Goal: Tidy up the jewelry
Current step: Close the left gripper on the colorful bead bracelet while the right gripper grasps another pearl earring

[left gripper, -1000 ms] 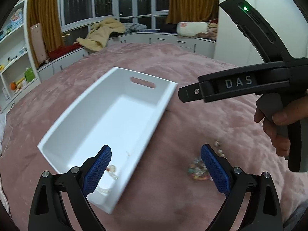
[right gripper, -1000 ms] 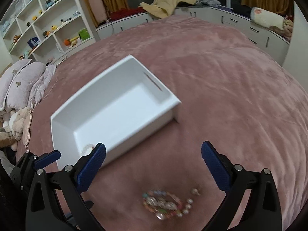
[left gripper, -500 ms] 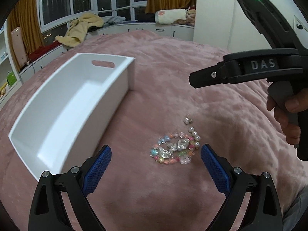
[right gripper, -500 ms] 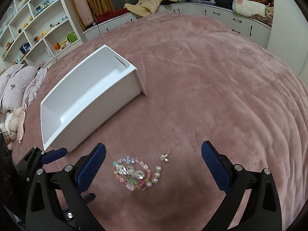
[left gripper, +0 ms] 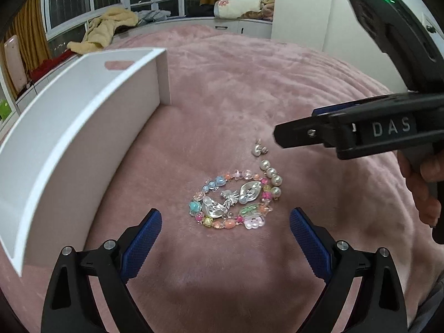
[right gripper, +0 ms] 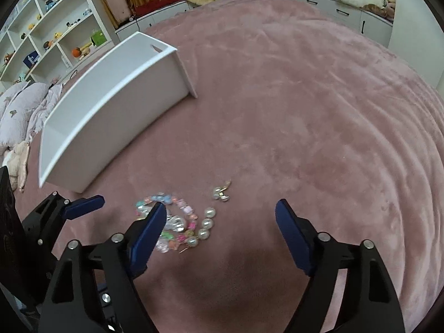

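A pile of jewelry lies on the pink bedspread: a colourful bead bracelet [left gripper: 222,223] around silvery brooches [left gripper: 249,190], a short string of pearls [left gripper: 271,177] and a small pearl earring [left gripper: 258,149]. In the right wrist view the pile [right gripper: 180,222] and the earring [right gripper: 220,193] lie just ahead of the fingers. My left gripper [left gripper: 225,234] is open and empty, just short of the pile. My right gripper [right gripper: 220,219] is open and empty, low over the pearls; its left finger hides part of the bracelet. A white box [left gripper: 83,127] stands to the left of the pile.
The box also shows in the right wrist view [right gripper: 111,102], far left. The pink bedspread [right gripper: 305,111] stretches far to the right and ahead. Shelves [right gripper: 41,33] and pillows [right gripper: 16,108] line the left; cabinets with clothes [left gripper: 108,30] lie behind.
Both grippers have swung away from the white box and come down toward the jewelry pile, which now lies close in front of the fingers. Both stay open.
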Action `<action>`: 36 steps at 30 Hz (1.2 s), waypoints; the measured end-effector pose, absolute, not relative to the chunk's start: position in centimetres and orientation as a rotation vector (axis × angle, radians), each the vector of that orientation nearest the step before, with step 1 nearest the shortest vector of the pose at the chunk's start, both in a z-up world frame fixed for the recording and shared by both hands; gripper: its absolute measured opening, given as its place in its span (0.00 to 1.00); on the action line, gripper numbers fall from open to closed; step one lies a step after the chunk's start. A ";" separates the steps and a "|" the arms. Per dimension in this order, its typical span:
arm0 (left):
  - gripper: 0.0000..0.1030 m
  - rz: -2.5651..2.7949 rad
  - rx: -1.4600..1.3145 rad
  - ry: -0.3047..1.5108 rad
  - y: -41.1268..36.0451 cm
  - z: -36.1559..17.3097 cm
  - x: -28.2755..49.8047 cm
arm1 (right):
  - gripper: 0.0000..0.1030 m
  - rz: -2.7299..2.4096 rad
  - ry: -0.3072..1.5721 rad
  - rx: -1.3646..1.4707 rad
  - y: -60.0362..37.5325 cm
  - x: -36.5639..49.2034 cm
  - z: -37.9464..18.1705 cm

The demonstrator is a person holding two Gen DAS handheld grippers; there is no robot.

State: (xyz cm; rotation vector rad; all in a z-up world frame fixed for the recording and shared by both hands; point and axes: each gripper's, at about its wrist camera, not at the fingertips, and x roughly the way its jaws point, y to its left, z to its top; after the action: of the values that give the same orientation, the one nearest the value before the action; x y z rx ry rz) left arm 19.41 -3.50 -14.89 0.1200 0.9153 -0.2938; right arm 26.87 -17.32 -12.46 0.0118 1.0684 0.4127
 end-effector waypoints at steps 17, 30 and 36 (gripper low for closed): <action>0.61 -0.272 0.095 0.952 -4.1 -18.0 21.6 | 0.47 0.377 1.080 -0.131 -15.1 28.9 -17.9; 0.31 -0.268 0.110 0.961 -3.7 -17.5 20.7 | 0.16 0.384 1.042 -0.104 -15.4 28.9 -16.8; 0.22 -0.276 0.122 0.959 -3.4 -17.2 20.4 | 0.16 0.376 1.024 -0.075 -16.1 28.8 -16.0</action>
State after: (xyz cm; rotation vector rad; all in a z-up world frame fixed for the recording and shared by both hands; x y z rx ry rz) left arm 20.43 -3.44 -17.19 0.1225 0.9588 -0.2759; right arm 28.81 -16.11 -15.97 -0.0751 1.0244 0.3758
